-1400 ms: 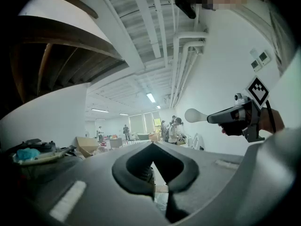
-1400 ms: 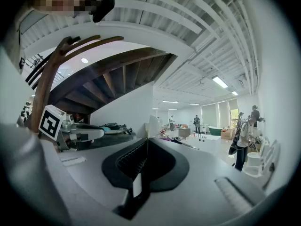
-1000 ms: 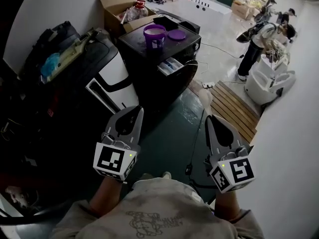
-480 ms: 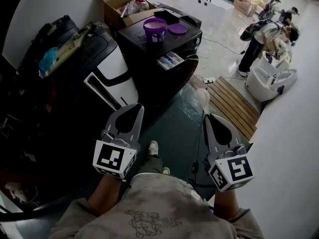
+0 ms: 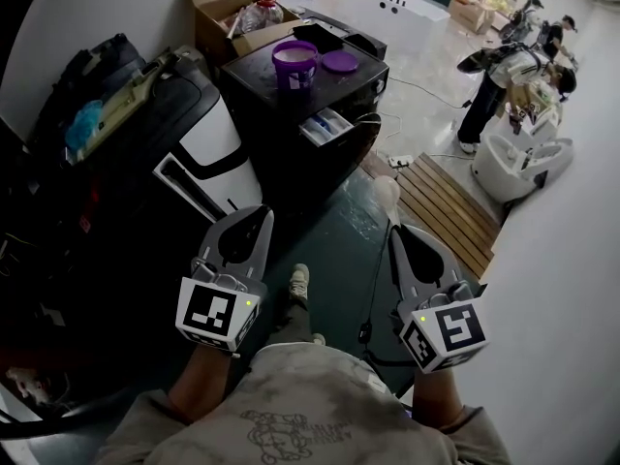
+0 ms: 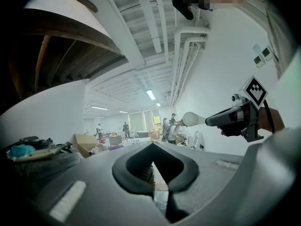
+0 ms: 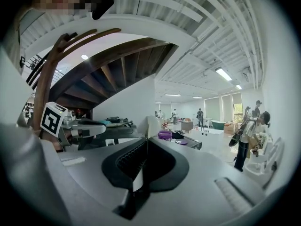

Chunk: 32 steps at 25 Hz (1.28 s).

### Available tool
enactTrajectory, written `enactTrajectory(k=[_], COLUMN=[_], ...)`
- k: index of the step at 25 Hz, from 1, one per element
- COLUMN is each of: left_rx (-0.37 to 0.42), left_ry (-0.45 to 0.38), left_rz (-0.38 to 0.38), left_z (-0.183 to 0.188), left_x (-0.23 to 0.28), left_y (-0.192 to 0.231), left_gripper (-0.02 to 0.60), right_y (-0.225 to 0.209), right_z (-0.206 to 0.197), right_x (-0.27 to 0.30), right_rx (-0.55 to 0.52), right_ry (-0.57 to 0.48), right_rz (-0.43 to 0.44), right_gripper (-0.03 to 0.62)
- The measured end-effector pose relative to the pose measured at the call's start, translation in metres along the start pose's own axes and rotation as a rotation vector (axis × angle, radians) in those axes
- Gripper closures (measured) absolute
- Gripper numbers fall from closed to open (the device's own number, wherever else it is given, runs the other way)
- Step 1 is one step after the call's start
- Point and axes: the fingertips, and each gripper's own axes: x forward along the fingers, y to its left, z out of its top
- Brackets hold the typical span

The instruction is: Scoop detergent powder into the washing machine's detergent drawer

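Head view: my two grippers hang side by side above the dark floor [image 5: 334, 260], well apart from the black washing machine [image 5: 281, 139] near the top of the frame. The left gripper [image 5: 257, 217] has its jaws together and carries nothing. The right gripper [image 5: 395, 232] is clamped on the handle of a white scoop [image 5: 386, 191], whose round bowl sticks out past the jaw tips. On the machine's top an uncovered purple tub [image 5: 294, 64] stands near the middle, its purple lid [image 5: 340, 62] lying flat just beside it, toward the right edge. The detergent drawer [image 5: 325, 126] is pulled out of the front face below the tub, blue and white compartments showing. A cardboard box [image 5: 221, 8] sits behind the machine, wooden decking [image 5: 441, 206] lies on the floor to its right, and people [image 5: 499, 76] stand far off by the top right corner. Left gripper view: the jaws meet at their tips with nothing between them, and the right gripper [image 6: 230, 118] shows across the frame, the scoop's bowl [image 6: 191, 119] jutting from it. Right gripper view: the jaws press on the scoop's thin white handle [image 7: 136, 177], seen edge-on. The tub [image 7: 165, 134] on the machine lies ahead in the distance, and the left gripper [image 7: 89, 127] shows at the left.
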Motion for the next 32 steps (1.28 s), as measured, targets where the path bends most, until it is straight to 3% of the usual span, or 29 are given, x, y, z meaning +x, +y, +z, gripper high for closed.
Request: enactTrajectory(k=[13,32], left_rx=[-0.003,0.002], left_ry=[0.014,0.032], left_rz=[-0.044,-0.128], left_z=[-0.013,-0.028], left_x=[0.096,0.248], left_y=[0.058,0.196], left_gripper=[0.581,0.581], right_y=[-0.047,-0.096], right_z=[0.005,0.026], right_x=[0.101,0.296], right_rx=[-0.007,0.030], right_ry=[0.077,0.131], right_rz=[-0.021,-0.054], right_gripper=[0.560,0.560])
